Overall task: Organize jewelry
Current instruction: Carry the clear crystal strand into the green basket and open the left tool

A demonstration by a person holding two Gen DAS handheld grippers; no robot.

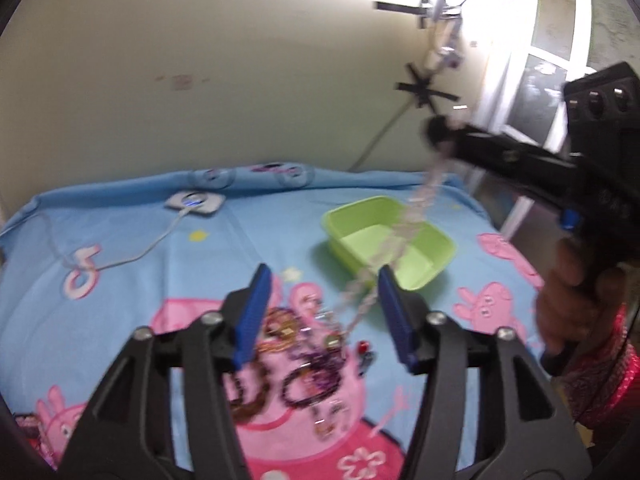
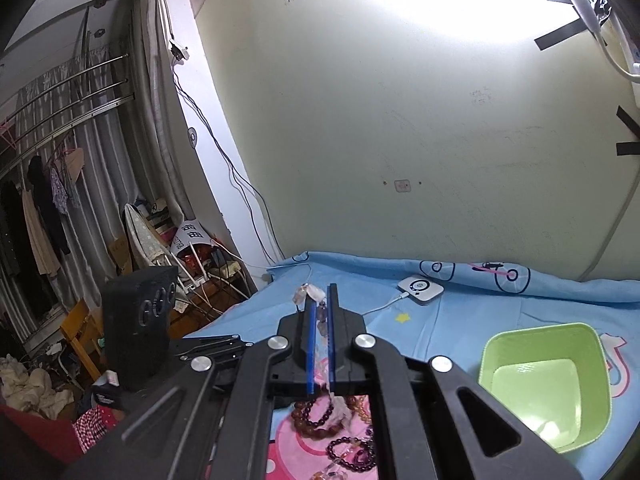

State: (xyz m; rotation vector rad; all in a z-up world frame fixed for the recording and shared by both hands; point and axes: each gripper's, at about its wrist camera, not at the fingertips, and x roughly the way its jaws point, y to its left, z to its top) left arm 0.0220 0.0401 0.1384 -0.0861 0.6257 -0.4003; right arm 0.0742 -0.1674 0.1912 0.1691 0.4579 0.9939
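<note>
A pile of beaded bracelets and necklaces (image 1: 304,352) lies on the blue cartoon bedsheet (image 1: 140,264) under my left gripper (image 1: 322,280), which is open and empty above it. My right gripper (image 1: 436,130) is raised at the upper right and is shut on a pale pink bead necklace (image 1: 404,232), which hangs down from it to the pile. In the right wrist view the necklace (image 2: 320,316) sits between the closed blue pads (image 2: 309,344), with the pile (image 2: 332,428) below. An empty green plastic bin (image 1: 400,240) stands right of the pile, also in the right wrist view (image 2: 548,380).
A white charger puck (image 1: 196,202) with its cable (image 1: 132,256) lies at the back of the bed by the wall. The bed's left edge drops to cluttered floor, wires and a chair (image 2: 80,344). A taped lamp (image 1: 440,8) hangs on the wall.
</note>
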